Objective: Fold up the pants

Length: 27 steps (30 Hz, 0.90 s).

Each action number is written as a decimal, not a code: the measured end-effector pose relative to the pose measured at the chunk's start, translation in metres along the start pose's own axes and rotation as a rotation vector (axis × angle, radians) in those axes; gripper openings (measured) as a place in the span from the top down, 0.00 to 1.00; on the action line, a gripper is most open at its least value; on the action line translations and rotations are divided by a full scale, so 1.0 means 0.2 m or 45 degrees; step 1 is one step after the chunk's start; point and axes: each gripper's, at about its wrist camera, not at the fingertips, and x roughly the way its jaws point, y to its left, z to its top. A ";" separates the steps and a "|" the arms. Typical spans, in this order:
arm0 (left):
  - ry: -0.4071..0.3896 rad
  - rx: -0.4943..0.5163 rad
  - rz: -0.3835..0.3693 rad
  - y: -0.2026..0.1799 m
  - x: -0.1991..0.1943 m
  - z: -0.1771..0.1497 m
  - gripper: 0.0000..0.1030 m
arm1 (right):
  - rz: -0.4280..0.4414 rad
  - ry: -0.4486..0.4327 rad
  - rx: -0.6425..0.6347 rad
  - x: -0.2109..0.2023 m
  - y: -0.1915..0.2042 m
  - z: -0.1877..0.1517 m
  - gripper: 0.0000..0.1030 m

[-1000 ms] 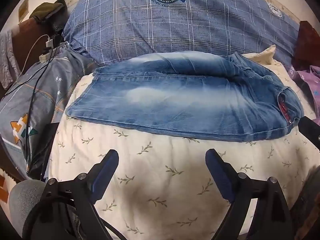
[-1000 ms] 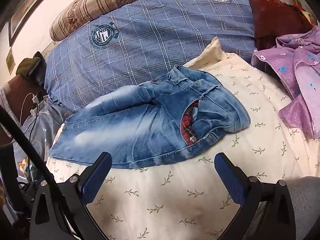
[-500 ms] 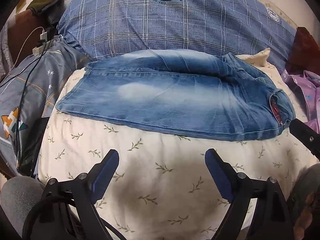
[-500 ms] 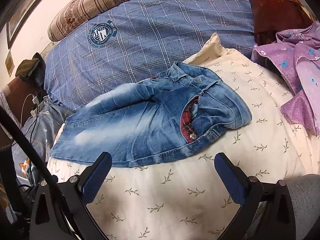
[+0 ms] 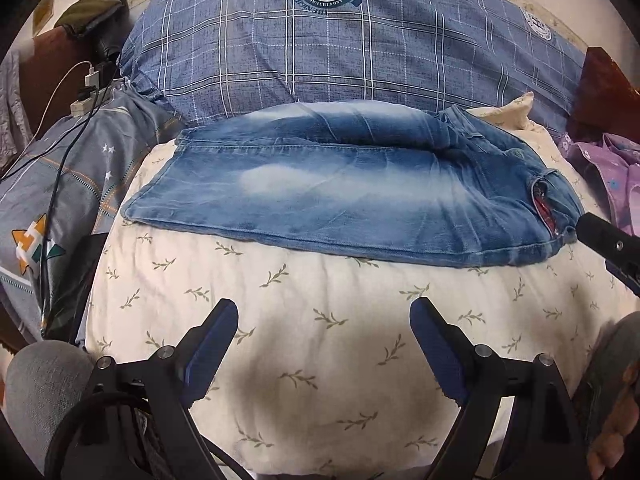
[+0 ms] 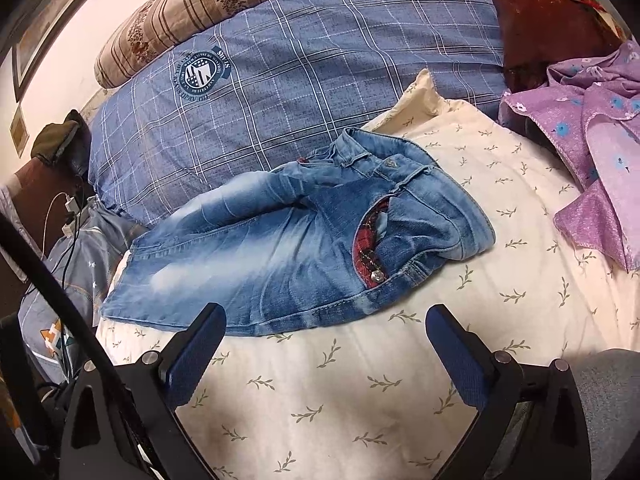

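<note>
1. The jeans [image 5: 352,200] lie folded lengthwise, one leg over the other, on a cream leaf-print sheet [image 5: 320,320]. In the left wrist view the hems are at the left and the waistband at the right.
2. In the right wrist view the waist end of the jeans [image 6: 288,248] is rumpled. The fly gapes on a red plaid lining [image 6: 366,240], with a metal button [image 6: 377,276] at its lower end.
3. The far edge of the jeans rests against a blue plaid pillow [image 5: 352,52] with a round crest printed on it. A brown striped bolster [image 6: 208,8] lies behind the pillow.
4. The left gripper [image 5: 324,344] hovers over bare sheet, near the long fold edge but not touching the denim. Its blue-padded jaws are spread wide with nothing between them.
5. The right gripper [image 6: 326,352] is likewise spread wide and empty. Its left finger [image 6: 196,356] overlaps the jeans' near edge in view; whether they touch I cannot tell.
6. A purple flowered garment [image 6: 592,144] lies on the sheet to the right, apart from the jeans.
7. To the left are a grey star-print cover [image 5: 68,184] and charger cables [image 5: 76,92].
</note>
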 end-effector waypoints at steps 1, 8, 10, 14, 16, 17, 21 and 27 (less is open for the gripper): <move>0.001 0.003 0.002 0.00 -0.01 0.00 0.14 | 0.001 0.003 0.003 0.00 0.00 0.00 0.05; 0.027 -0.028 -0.062 0.04 -0.05 -0.01 0.15 | 0.024 0.033 0.020 -0.02 -0.03 0.02 0.08; 0.040 -0.046 -0.086 0.05 -0.06 0.00 0.15 | 0.044 0.060 0.040 -0.03 -0.06 0.03 0.08; 0.094 -0.124 -0.182 0.11 -0.04 0.04 0.15 | 0.079 0.112 0.056 -0.05 -0.10 0.07 0.07; 0.152 -0.180 -0.269 0.14 -0.01 0.08 0.15 | 0.080 0.122 0.067 -0.07 -0.14 0.11 0.07; 0.170 -0.198 -0.294 0.15 0.01 0.10 0.15 | 0.076 0.125 0.081 -0.08 -0.16 0.14 0.07; 0.244 -0.249 -0.401 0.17 0.11 0.20 0.15 | 0.036 0.217 0.070 0.01 -0.26 0.29 0.07; 0.371 -0.320 -0.477 0.14 0.35 0.28 0.15 | -0.020 0.353 0.271 0.31 -0.56 0.44 0.07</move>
